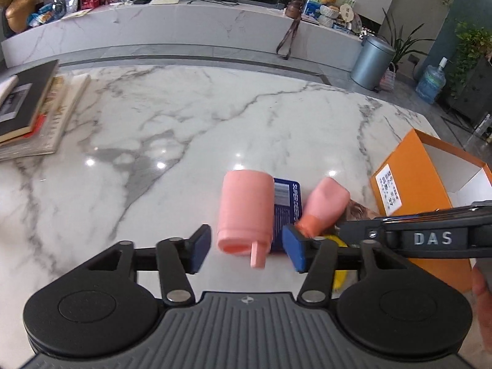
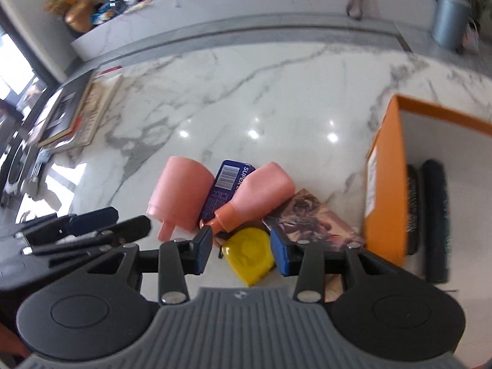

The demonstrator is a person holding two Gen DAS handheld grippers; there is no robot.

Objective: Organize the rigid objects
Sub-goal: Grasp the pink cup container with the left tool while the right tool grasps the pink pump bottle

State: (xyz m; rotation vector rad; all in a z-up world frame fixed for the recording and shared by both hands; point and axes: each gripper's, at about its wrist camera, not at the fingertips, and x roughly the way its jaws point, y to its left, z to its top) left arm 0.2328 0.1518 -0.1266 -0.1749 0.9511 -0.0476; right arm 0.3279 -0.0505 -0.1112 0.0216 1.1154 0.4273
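Note:
A pile of objects lies on the marble table (image 1: 184, 117): a pink bottle with a spout (image 1: 246, 209), a blue tin (image 1: 287, 203), a second pink bottle with an orange cap (image 1: 326, 207), a yellow tape measure (image 2: 249, 253) and a picture card (image 2: 310, 221). My left gripper (image 1: 247, 247) is open, its pads on either side of the spouted bottle's cap end. My right gripper (image 2: 241, 250) is open, its pads on either side of the yellow tape measure. The spouted bottle (image 2: 180, 195), tin (image 2: 226, 189) and capped bottle (image 2: 261, 195) also show in the right wrist view.
An open orange box (image 2: 384, 184) stands right of the pile, holding a black brush (image 2: 412, 209) and a dark tube (image 2: 435, 221). A stack of books (image 1: 27, 110) lies at the table's left edge. The box (image 1: 412, 181) shows in the left view too.

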